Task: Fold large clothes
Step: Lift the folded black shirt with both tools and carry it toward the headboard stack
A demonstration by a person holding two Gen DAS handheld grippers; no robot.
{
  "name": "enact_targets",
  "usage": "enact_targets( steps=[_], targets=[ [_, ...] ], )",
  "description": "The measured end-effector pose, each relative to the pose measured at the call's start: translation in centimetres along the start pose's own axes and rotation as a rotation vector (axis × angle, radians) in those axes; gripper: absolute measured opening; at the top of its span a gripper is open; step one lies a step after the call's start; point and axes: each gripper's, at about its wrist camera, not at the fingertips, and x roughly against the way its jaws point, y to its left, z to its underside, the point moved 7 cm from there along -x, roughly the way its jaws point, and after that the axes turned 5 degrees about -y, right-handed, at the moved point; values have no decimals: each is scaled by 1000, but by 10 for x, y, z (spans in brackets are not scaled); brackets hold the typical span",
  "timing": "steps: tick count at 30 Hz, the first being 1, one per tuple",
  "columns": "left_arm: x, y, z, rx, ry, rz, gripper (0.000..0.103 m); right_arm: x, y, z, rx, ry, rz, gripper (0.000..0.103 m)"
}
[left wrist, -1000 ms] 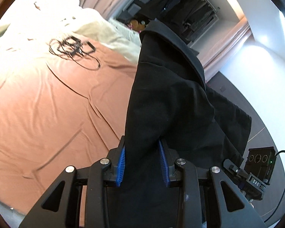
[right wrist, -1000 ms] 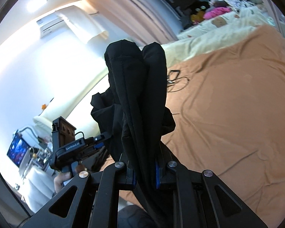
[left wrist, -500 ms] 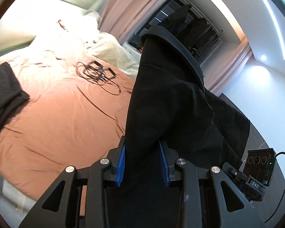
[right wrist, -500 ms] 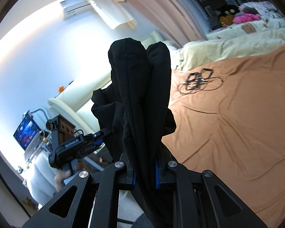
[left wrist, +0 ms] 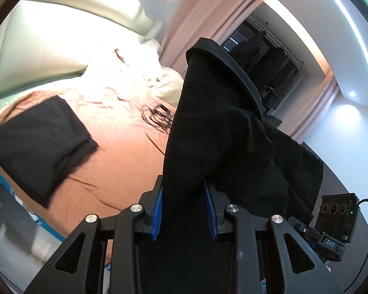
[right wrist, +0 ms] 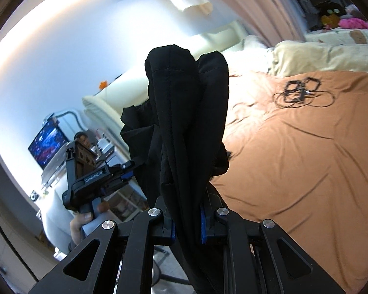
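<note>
The left gripper (left wrist: 185,212) is clamping a thick bunch of the black garment (left wrist: 223,132) between its blue pads (left wrist: 157,214), and the cloth is rising ahead of the fingers into a tall folded ridge before draping off to the gripper's right. The right gripper (right wrist: 186,223) is likewise pinching a narrower bundle of the same black garment (right wrist: 186,112), which is standing up in front of it in two rounded lobes and hanging down below the jaws. From the right wrist view, the left gripper (right wrist: 128,171) is showing to the left of the cloth, gripped by a hand (right wrist: 82,223), with the fabric stretching across between the two tools. Beyond and below both grippers, the bed's brown sheet (right wrist: 306,161) is lying wrinkled. A folded black cloth (left wrist: 39,142) is resting on it, ahead and to the left of the left gripper. A tangle of black cable (right wrist: 301,93) is sitting farther ahead, near the cream bedding (right wrist: 326,56).
</note>
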Motion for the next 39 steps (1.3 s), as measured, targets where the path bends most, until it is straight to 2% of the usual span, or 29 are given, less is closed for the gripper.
enact_targets(
  steps=[5, 12, 18, 24, 25, 32, 36, 39],
  targets=[
    [30, 34, -20, -6, -42, -43, 28, -32, 30, 5, 52, 43, -38, 15],
    [68, 94, -66, -11, -111, -125, 25, -82, 56, 6, 89, 75, -89, 15],
    [81, 130, -103, -55, -154, -216, 23, -141, 84, 2, 112, 93, -156, 15],
    [81, 172, -137, -81, -175, -320, 22, -203, 91, 0, 80, 131, -220, 15],
    [86, 182, -134, -82, -177, -331, 22, -213, 90, 0, 71, 137, -229, 15],
    [61, 231, -166, -94, -162, -408, 22, -279, 73, 4, 6, 174, -298, 15],
    [26, 255, -176, -95, -131, -427, 21, -313, 64, 9, -20, 203, -316, 15],
    [-9, 273, -178, -85, -92, -445, 21, -338, 42, 14, -59, 228, -319, 15]
  ],
)
